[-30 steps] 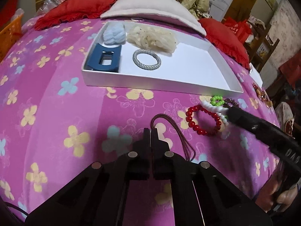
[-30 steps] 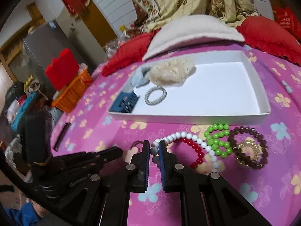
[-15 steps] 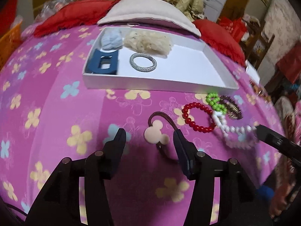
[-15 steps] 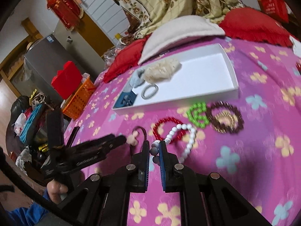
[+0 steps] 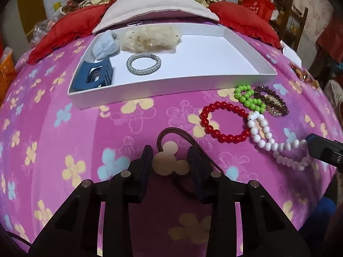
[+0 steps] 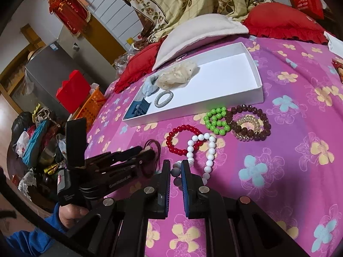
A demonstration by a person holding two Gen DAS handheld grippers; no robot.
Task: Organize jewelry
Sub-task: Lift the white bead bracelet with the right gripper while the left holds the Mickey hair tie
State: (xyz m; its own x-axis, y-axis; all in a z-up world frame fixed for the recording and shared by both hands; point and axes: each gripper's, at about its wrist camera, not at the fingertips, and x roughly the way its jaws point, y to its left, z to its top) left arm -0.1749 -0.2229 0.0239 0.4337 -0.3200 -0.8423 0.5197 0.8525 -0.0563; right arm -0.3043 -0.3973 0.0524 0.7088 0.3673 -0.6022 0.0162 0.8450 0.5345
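Note:
A white tray (image 5: 246,42) (image 6: 256,70) on the pink flowered bedspread holds a blue claw clip (image 5: 94,76), a silver bracelet (image 5: 143,63), a pale blue scrunchie (image 5: 105,46) and a cream scrunchie (image 5: 150,37). In front of it lie a red bead bracelet (image 5: 205,120), a green one (image 5: 248,98), a brown one with a gold coil (image 5: 272,101). My left gripper (image 5: 170,160) is open, its fingers either side of a mouse-shaped charm on a brown hair tie (image 5: 169,160). My right gripper (image 6: 176,169) is shut on the white bead bracelet (image 6: 211,150), also seen in the left wrist view (image 5: 263,137).
Red pillows (image 5: 64,32) and a cream pillow (image 5: 154,8) lie behind the tray. An orange basket (image 6: 92,105) and clutter stand left of the bed. The right half of the tray holds nothing.
My left gripper opened and moved down around the mouse charm. My right gripper, holding the white beads, pulled them back toward me, stretching the strand away from the red bracelet.

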